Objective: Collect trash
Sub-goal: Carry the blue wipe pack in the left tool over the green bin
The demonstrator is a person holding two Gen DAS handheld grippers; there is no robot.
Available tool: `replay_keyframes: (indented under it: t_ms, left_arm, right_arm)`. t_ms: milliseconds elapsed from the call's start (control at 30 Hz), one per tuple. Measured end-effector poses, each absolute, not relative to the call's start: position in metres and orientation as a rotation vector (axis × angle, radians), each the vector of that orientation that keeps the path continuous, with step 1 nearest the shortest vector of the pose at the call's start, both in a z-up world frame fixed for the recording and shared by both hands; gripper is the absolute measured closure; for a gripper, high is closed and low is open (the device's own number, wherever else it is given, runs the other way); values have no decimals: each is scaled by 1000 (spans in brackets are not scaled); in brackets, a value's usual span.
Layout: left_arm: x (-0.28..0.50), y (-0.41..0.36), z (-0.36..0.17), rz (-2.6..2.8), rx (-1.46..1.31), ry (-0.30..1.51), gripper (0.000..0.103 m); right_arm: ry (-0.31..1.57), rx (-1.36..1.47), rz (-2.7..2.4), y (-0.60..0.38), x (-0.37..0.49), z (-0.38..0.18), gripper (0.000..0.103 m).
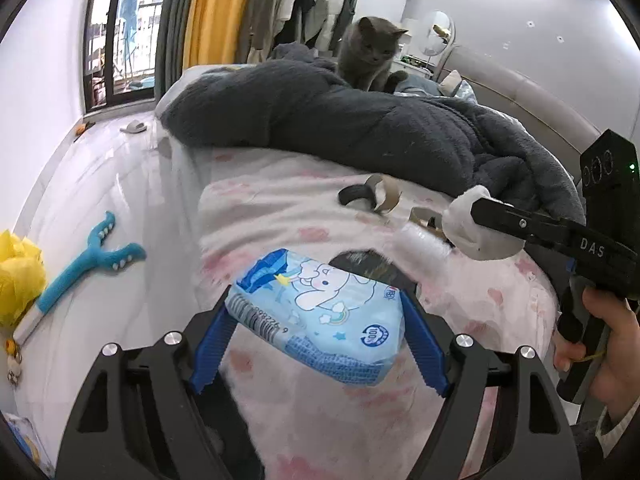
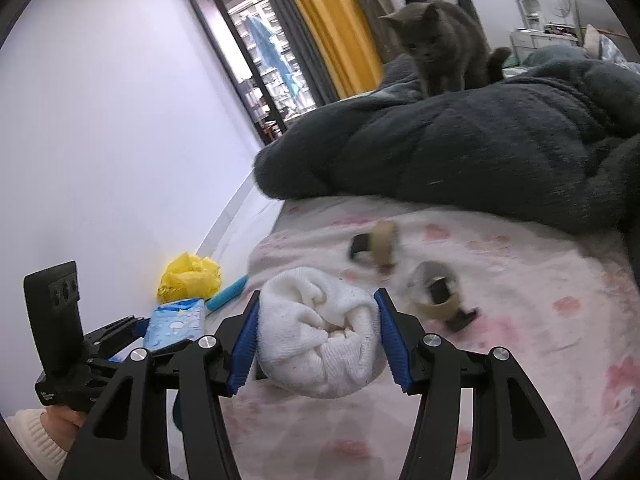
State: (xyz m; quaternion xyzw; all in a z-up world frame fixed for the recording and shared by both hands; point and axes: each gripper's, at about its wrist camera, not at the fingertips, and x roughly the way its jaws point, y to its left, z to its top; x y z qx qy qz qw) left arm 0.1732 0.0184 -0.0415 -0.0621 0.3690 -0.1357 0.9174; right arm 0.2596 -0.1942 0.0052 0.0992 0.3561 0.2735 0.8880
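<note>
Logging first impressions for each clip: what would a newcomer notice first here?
A grey cat stands on the dark blanket at the far end of the bed, facing the cameras. Nearer, the left gripper clamps a blue tissue pack and the right gripper a wadded white cloth, above the pink sheet.

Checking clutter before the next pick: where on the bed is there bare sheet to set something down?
Bare pink sheet lies in front, nearer than the tape rolls. It is crowded further back, where the rolls and a black ring sit close to the dark blanket, with the cat standing on it.
</note>
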Motion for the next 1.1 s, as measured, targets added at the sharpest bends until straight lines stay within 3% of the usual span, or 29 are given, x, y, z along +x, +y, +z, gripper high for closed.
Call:
replay_keyframes:
  t_ms: [500, 1100]
  left_arm:
    - [146, 78, -78, -163, -101, 846, 22]
    - [125, 156, -160, -61, -171, 1128, 22]
  right_arm:
    - [766, 132, 683, -94, 239, 2, 47]
    - [879, 14, 819, 20, 229, -32, 47]
